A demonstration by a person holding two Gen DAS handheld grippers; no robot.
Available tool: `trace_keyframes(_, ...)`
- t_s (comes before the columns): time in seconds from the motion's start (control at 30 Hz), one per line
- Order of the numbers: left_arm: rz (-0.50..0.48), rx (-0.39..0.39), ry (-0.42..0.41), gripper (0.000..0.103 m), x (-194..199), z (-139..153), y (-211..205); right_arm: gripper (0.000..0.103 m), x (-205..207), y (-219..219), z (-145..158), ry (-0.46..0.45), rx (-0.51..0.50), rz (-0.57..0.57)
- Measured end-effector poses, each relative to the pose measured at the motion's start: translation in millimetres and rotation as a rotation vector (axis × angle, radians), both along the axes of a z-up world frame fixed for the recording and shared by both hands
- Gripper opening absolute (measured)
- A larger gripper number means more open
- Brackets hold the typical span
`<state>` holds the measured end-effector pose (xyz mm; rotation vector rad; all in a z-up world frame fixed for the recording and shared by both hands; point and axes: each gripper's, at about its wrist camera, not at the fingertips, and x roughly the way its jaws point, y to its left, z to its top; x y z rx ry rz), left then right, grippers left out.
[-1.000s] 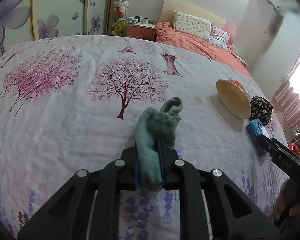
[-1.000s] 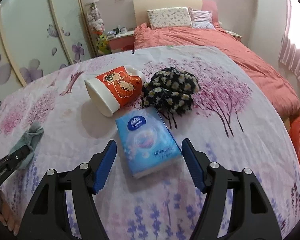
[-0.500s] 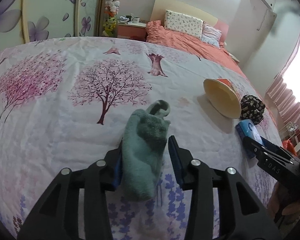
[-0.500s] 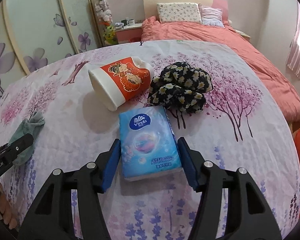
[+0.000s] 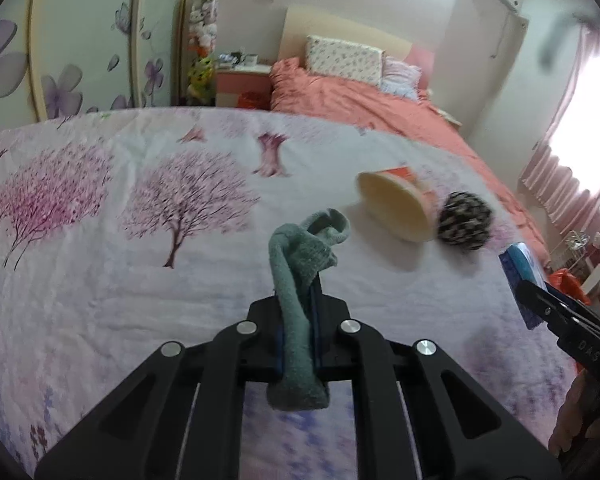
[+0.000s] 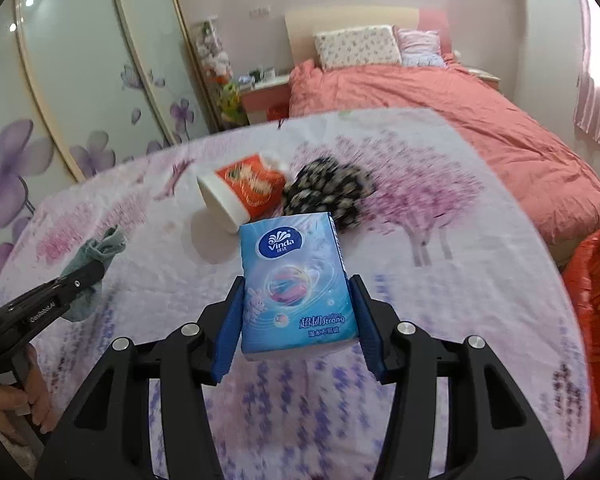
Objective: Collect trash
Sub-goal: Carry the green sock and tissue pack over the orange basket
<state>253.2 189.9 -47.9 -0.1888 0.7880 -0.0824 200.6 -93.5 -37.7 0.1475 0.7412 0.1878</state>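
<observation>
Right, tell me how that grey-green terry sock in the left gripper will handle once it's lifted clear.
The grey-green terry sock will probably flop: its free ends already droop either side of the left gripper. It looks light, since the pinched middle barely sags. The fuzzy weave likely grips the blue pads well, so slipping seems unlikely.

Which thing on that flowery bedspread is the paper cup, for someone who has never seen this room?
On the tree-print bedspread, look just beyond the blue tissue pack. The paper cup lies tipped on its side beside a dark daisy-print bundle; only it is orange-red with a cream rim.
</observation>
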Motion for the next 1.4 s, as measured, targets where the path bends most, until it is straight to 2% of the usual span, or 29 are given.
trace_keyframes(0.37,-0.119,-0.06,-0.079,0.011,-41,54,-68,0.052,-67,-67,47,-0.177,0.007,-0.15)
trace_keyframes(0.73,-0.268,-0.076,-0.145,0.011,-70,88,-152,0.052,-102,-120,59,-0.257,-0.037,-0.317)
trace_keyframes(1.13,-0.425,-0.091,-0.164,0.011,-80,96,-248,0.052,-121,-169,50,-0.285,-0.088,-0.466)
trace_keyframes(1.4,-0.529,-0.117,-0.137,0.011,-84,88,-308,0.052,-125,-204,40,-0.274,-0.082,-0.547)
